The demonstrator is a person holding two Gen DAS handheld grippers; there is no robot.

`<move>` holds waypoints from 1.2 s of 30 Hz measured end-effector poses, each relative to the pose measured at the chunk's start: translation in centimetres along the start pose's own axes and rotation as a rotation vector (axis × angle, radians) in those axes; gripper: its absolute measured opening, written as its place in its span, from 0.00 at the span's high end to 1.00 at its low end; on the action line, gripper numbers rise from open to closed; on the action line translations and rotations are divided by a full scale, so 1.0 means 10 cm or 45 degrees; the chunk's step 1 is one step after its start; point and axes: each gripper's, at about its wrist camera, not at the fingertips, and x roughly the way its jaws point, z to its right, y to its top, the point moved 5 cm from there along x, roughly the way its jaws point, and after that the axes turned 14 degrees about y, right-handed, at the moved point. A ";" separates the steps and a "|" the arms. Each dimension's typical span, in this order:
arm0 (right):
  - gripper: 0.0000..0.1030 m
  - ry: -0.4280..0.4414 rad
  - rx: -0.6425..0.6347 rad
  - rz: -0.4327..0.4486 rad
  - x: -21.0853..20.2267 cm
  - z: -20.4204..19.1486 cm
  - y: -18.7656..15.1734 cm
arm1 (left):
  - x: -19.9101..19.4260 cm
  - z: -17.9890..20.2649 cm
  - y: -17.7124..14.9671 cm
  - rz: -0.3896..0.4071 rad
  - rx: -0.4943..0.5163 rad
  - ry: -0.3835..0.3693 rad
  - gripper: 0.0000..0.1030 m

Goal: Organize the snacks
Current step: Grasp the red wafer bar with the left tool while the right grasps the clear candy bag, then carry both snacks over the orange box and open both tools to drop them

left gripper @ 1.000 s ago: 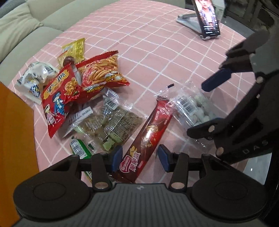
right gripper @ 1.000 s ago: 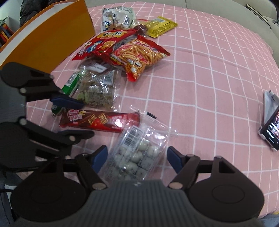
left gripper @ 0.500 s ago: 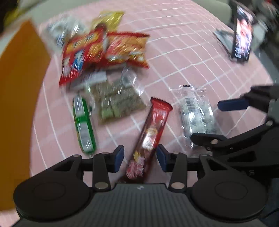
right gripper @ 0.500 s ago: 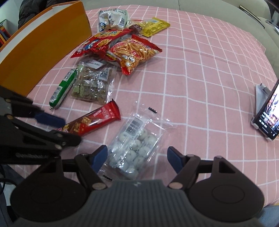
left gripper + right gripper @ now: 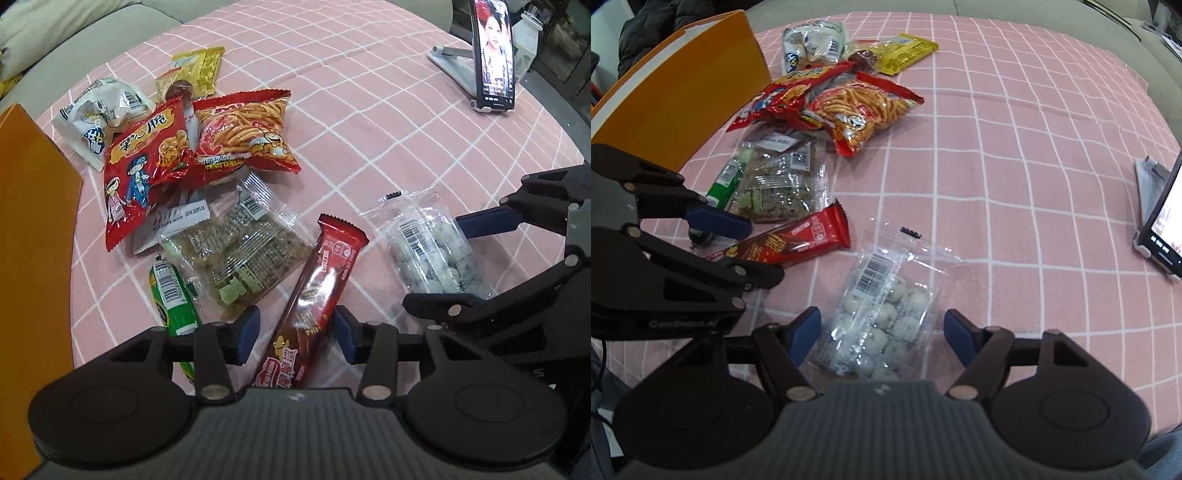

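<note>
A red wafer bar lies on the pink checked cloth. Its near end sits between the blue pads of my left gripper; a gap shows on the left side, so the gripper is open. A clear pack of white balls lies between the pads of my right gripper. Its jaws are closing and the pads stand clear of the wrapper. The right wrist view shows the left gripper over the bar. In the left wrist view the right gripper straddles the pack.
An orange box stands at the cloth's left edge. Beside it lie a green stick pack, a clear bag of green and brown pieces, two red crisp bags, a yellow packet and a white bag. A phone on a stand is far right.
The red bar and the clear pack overlapped at one corner; they now lie apart. The left wrist view has rolled, and both pairs of jaws stand a little narrower.
</note>
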 end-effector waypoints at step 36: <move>0.45 0.197 -0.268 0.238 -0.62 -1.03 0.61 | -1.34 -1.01 -0.32 0.351 -0.511 0.186 0.74</move>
